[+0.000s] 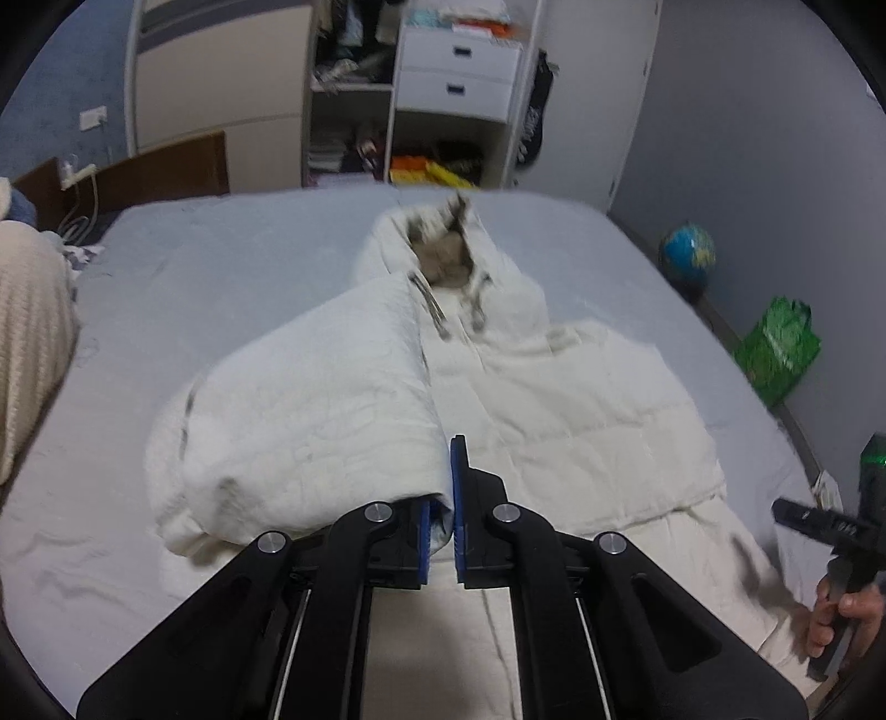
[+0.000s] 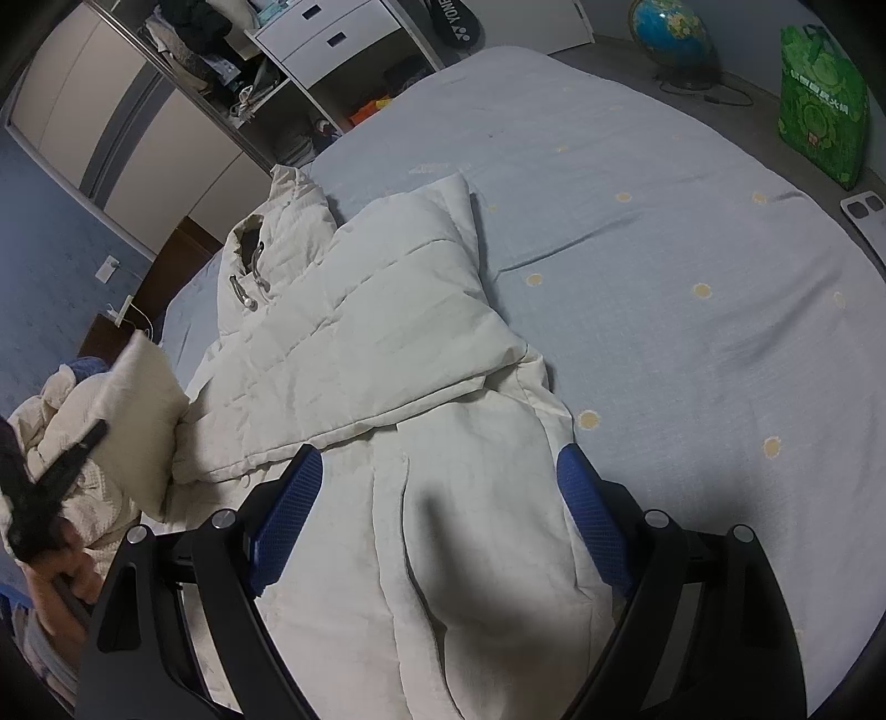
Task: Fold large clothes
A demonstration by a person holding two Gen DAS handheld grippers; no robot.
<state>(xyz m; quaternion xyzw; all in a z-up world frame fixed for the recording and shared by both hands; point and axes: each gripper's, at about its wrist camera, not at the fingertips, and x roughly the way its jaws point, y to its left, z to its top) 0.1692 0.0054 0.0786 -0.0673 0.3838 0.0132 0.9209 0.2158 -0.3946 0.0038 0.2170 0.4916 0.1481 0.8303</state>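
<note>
A large cream hooded padded coat (image 1: pixel 554 399) lies on the blue bed, hood at the far end. My left gripper (image 1: pixel 443 498) is shut on the coat's left sleeve (image 1: pixel 310 421) and holds it folded over the coat's front. In the right wrist view the coat (image 2: pixel 360 343) stretches from the near edge toward the hood, with the right sleeve folded across its body. My right gripper (image 2: pixel 437 498) is open and empty above the coat's lower part. The right gripper also shows in the left wrist view (image 1: pixel 830 526), at the coat's right edge.
The blue bed sheet (image 2: pixel 664 249) spreads to the right. A beige blanket (image 1: pixel 27 343) lies at the left. A wardrobe with drawers (image 1: pixel 454 77) stands beyond the bed. A globe (image 2: pixel 670 33) and a green bag (image 2: pixel 819 105) sit on the floor at the right.
</note>
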